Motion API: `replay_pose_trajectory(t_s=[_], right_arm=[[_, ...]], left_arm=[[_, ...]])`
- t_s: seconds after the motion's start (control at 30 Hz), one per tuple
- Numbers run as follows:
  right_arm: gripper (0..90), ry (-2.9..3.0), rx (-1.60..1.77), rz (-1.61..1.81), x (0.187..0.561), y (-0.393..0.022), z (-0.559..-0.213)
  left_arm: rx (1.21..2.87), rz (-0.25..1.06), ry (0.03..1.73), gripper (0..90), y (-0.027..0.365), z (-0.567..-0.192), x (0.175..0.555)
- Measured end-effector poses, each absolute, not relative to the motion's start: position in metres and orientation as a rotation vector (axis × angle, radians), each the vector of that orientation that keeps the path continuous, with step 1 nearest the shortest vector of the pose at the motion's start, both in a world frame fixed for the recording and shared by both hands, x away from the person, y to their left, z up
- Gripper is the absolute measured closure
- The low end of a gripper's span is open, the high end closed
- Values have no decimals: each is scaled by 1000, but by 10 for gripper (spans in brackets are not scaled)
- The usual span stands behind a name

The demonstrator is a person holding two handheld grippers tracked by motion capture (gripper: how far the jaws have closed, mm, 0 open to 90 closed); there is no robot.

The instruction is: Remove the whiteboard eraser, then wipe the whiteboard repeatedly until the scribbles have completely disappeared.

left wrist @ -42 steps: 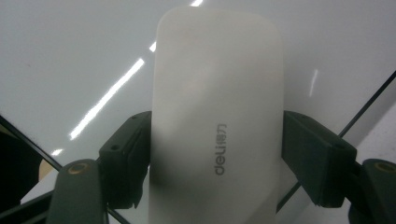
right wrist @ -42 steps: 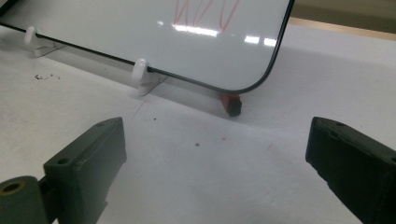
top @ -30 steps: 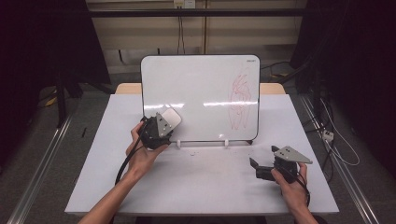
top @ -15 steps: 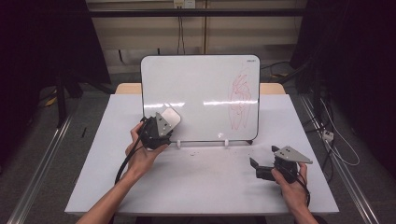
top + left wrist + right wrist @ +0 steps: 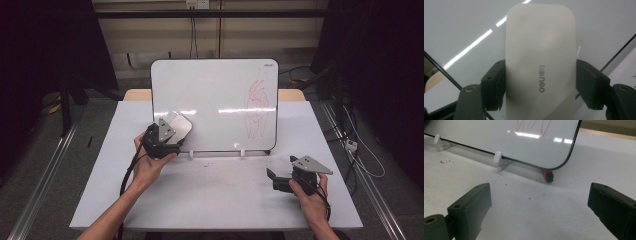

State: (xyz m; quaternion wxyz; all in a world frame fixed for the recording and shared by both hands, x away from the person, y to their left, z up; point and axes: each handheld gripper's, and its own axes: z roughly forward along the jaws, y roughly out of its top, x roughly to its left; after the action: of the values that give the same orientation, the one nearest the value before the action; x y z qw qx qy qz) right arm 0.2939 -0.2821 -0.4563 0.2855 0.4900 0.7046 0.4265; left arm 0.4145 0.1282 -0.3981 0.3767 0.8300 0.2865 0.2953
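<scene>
The left gripper (image 5: 172, 134) was clamped on a white deli whiteboard eraser (image 5: 540, 62), held against the lower left of the whiteboard (image 5: 210, 100); the board stood propped on white clips (image 5: 498, 159) on the white table (image 5: 215, 195), with red scribble (image 5: 257, 102) on its right side. The right gripper (image 5: 274, 179) rested low at the table's right, jaws wide apart and empty; a small red-and-black object (image 5: 547, 176), possibly a marker end, lay just behind the board's lower corner.

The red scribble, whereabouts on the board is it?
In the high view the red scribble sits on the whiteboard's right side, far from the white eraser at its lower left.
</scene>
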Motion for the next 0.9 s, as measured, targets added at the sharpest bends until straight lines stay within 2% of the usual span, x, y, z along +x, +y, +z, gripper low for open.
replay_pose_trajectory(t_s=[0.43, 0.9], right_arm=[[49, 1877, 1305, 1153, 290, -284, -455], [51, 1876, 1324, 1150, 293, -285, -457]], left_arm=[[1994, 662, 741, 311, 135, -386, 408], [1968, 615, 734, 311, 132, -384, 405]])
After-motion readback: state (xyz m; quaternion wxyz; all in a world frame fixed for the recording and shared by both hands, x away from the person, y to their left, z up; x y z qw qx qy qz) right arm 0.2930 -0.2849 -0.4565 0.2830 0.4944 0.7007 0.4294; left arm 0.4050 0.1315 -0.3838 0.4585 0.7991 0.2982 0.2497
